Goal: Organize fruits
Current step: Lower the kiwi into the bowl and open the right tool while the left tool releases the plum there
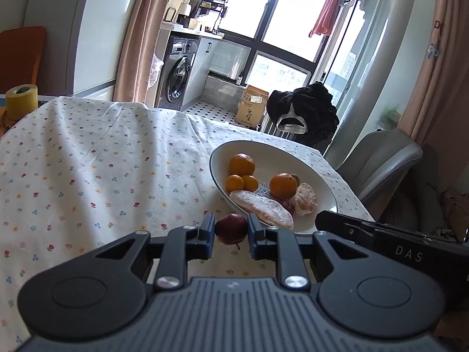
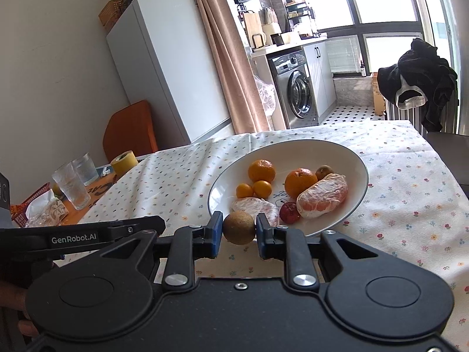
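Jaws of left gripper (image 1: 231, 236) pinching a dark red fruit (image 1: 231, 228); jaws of right gripper (image 2: 238, 234) clamped on a brown round fruit (image 2: 239, 227). Both just short of the white plate (image 2: 356, 158). Best lifted over the rim, released onto bare plate, clear of the oranges (image 2: 300, 182).

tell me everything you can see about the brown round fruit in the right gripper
The small brown round fruit has a dull, rough, faintly speckled skin, tan-brown with a slight green tinge, and looks whole and unbruised. It sits between the blue-padded fingers of the right hand-held gripper, which touch it on both sides. It is held just in front of the near rim of the white ceramic plate, above the flowered tablecloth. No stem shows.
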Tool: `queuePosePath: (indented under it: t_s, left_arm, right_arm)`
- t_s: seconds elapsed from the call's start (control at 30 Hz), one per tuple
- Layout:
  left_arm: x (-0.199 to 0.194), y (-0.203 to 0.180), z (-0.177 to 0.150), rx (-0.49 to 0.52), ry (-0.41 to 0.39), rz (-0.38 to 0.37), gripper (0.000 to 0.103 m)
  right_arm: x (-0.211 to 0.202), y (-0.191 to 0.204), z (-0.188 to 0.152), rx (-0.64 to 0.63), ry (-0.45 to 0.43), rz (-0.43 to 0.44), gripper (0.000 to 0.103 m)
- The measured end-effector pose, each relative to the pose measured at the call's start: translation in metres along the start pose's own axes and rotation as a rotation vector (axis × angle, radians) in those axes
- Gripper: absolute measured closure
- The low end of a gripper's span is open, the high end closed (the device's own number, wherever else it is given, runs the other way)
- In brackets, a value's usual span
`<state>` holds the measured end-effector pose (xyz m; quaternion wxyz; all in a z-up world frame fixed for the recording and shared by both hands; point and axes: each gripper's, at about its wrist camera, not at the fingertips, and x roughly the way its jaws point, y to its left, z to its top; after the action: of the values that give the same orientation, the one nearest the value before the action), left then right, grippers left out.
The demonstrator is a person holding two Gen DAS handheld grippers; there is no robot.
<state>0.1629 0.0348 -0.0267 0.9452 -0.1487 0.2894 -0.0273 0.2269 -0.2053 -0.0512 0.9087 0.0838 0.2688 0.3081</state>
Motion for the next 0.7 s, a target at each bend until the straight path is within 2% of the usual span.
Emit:
queuePosePath:
  t_s: [0.37, 0.43, 0.47, 0.7]
  left_arm:
    - [0.022, -0.015, 0.02, 0.038, 0.012, -0.013, 0.082]
    - [0.026, -0.019, 0.023, 0.045, 0.012, -0.017, 0.082]
    - [0.028, -0.022, 0.025, 0.05, 0.011, -0.019, 0.081]
    - [0.043, -0.035, 0.038, 0.072, 0.01, -0.031, 0.081]
  right_arm:
    - [0.017, -0.022, 0.007, 0.032, -0.041, -0.104, 0.08]
    - [0.02, -0.028, 0.008, 0.052, -0.035, -0.121, 0.073]
    - [0.021, -0.031, 0.009, 0.062, -0.04, -0.127, 0.073]
    - [0.012, -0.044, 0.007, 0.096, -0.046, -0.122, 0.073]
